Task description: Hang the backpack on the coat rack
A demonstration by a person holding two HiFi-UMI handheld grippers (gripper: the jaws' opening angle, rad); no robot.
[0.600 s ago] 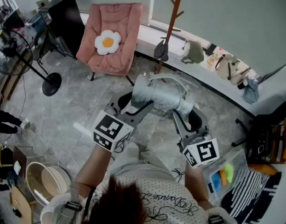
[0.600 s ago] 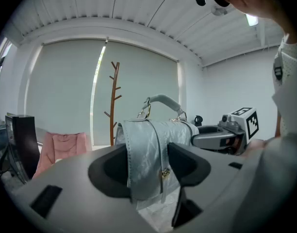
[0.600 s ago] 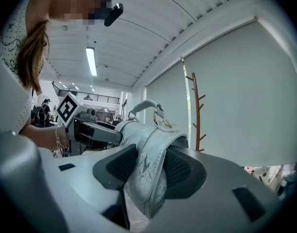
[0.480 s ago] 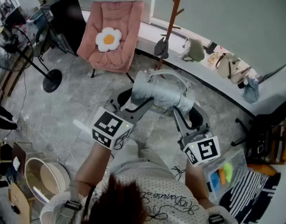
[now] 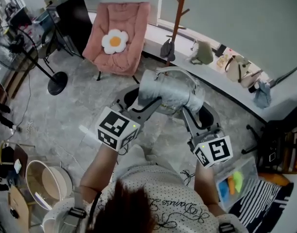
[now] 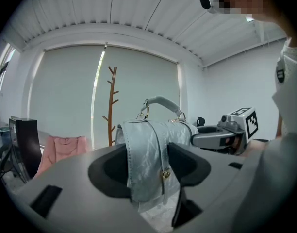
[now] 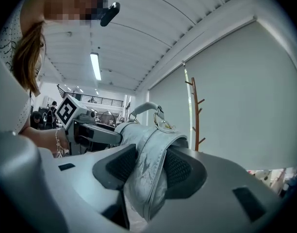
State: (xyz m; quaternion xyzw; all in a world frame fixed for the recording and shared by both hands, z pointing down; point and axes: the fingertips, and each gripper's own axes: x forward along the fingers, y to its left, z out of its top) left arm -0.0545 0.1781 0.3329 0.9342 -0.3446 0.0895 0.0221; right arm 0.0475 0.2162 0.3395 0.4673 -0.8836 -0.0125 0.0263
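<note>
A pale grey-blue quilted backpack hangs in the air between both grippers, top handle up. My left gripper is shut on its left side; the left gripper view shows the backpack pinched between the dark pads. On the bag's other end my right gripper is shut, squeezing a fold of the backpack. The brown wooden coat rack stands beyond the bag by the window ledge, coat rack left of the bag in the left gripper view and coat rack right of it in the right gripper view.
A pink chair with a flower cushion stands left of the rack. A dark bag hangs low on the rack. Small bags sit along the window ledge. A floor fan stands at left, bins at lower left.
Both grippers and the backpack have shifted slightly up and right in the head view, a little closer to the rack. Both grips are unchanged.
</note>
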